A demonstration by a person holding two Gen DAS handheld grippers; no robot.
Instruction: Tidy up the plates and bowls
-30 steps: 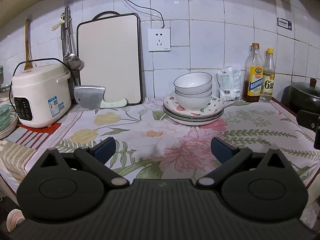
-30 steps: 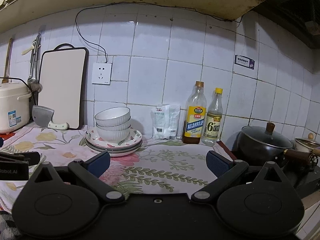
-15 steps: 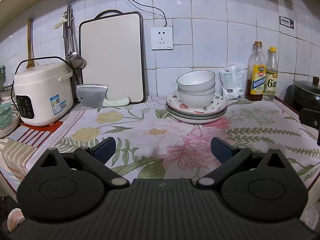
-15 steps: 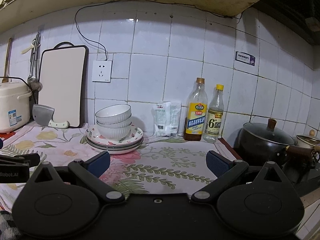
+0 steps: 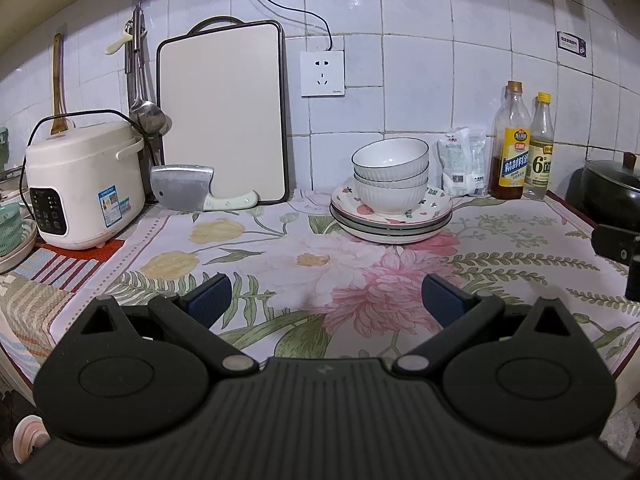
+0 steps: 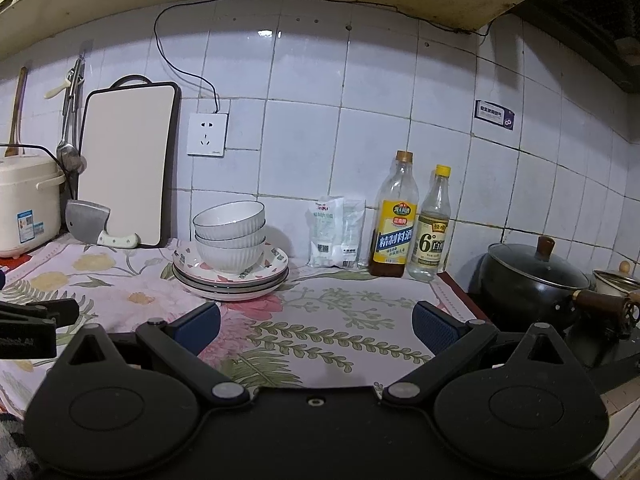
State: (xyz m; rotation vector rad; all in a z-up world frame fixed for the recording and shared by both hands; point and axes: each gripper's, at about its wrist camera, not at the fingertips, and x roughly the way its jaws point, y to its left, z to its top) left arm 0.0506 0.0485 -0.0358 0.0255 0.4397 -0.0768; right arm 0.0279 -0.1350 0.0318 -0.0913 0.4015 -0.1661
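While both my claws gape empty — left gripper [image 5: 324,296], right gripper [image 6: 316,322] — stacked bowls [image 5: 391,176] on plates [image 5: 390,222] sit ahead, apart; bare floral cloth [image 5: 280,256] between.

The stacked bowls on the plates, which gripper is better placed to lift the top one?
Probably the left gripper. In its view the top bowl sits almost straight ahead, just right of centre; from the right gripper the same bowl lies well off to the left. Both have their jaws open and empty.
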